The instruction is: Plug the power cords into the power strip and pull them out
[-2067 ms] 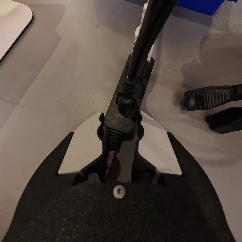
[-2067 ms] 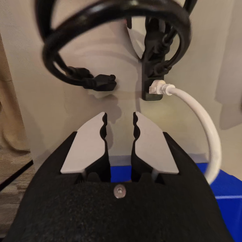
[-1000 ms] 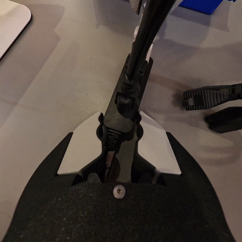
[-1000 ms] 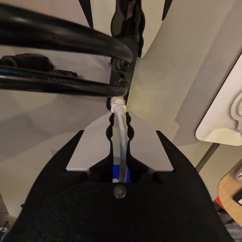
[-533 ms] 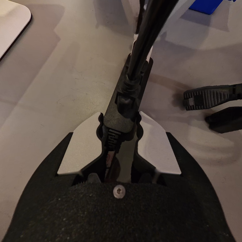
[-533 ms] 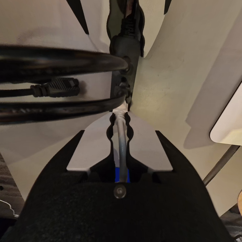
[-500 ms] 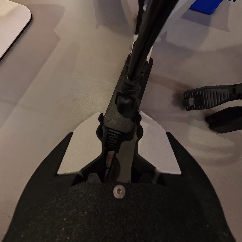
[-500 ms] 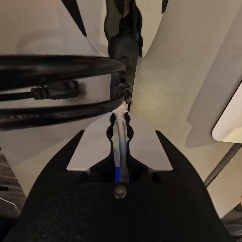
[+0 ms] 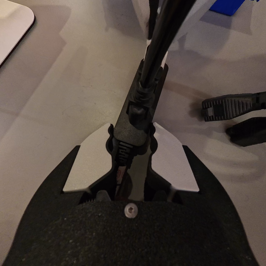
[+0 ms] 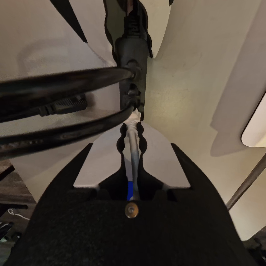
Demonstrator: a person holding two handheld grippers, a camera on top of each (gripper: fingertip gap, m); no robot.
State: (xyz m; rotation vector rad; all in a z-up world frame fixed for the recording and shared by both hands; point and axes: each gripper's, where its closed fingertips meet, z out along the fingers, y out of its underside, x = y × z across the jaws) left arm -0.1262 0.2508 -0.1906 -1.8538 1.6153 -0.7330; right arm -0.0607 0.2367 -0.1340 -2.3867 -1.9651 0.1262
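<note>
A black power strip (image 9: 123,126) lies on the pale table. My left gripper (image 9: 131,126) is shut on its near end, where its own cable leaves. Two black cords (image 9: 156,47) are plugged into its sockets and rise away. A white plug (image 9: 165,57) shows at the strip's far end, with my right gripper's fingers (image 9: 190,20) above it. In the right wrist view, my right gripper (image 10: 131,125) is closed around the white cord (image 10: 133,151), fingertips at the plug's ribbed collar. The strip (image 10: 132,53) and both black cords (image 10: 72,80) lie beyond.
Two loose black plugs (image 9: 230,108) (image 9: 247,132) lie on the table right of the strip; one also shows in the right wrist view (image 10: 64,106). A blue object (image 9: 230,7) sits far right. A white board (image 9: 13,28) lies far left. A metal rod (image 10: 247,184) runs by the table edge. About 9 cm separates my left fingertips from my right. From the right gripper's tips to the metal rod (image 10: 247,184) is close to 35 cm.
My right gripper has slid forward along the white cord until its fingertips reach the plug's collar at the strip. My left gripper and the strip have stayed still.
</note>
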